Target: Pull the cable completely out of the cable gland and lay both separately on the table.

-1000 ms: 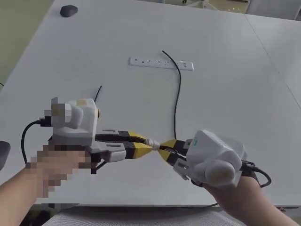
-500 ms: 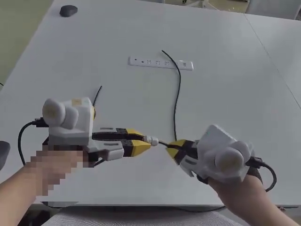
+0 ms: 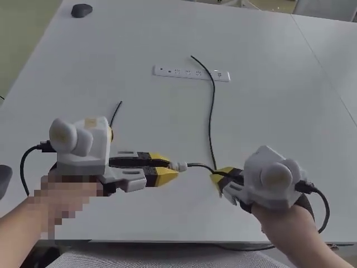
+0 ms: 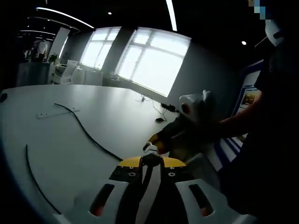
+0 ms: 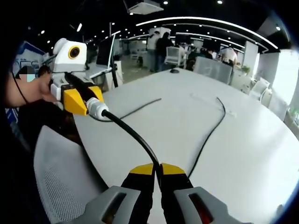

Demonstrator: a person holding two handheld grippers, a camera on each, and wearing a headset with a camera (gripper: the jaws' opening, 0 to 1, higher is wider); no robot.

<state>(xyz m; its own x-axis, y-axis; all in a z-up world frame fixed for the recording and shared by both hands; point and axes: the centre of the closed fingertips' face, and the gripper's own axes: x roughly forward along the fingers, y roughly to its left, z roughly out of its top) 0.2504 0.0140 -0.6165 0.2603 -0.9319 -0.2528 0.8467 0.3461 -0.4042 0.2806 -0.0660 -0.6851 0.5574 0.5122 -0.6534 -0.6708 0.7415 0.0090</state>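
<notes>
- Clamping the cable gland (image 3: 179, 166), your left gripper (image 3: 169, 171) covers most of it above the table (image 3: 268, 84).
- Your right gripper (image 3: 216, 176) pinches the cable (image 3: 211, 111), whose end apparently sits inside the gland.

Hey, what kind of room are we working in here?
Probably an open-plan office or lab: a long white table with a power strip on it, office chairs behind, strip lights overhead and big windows.
</notes>
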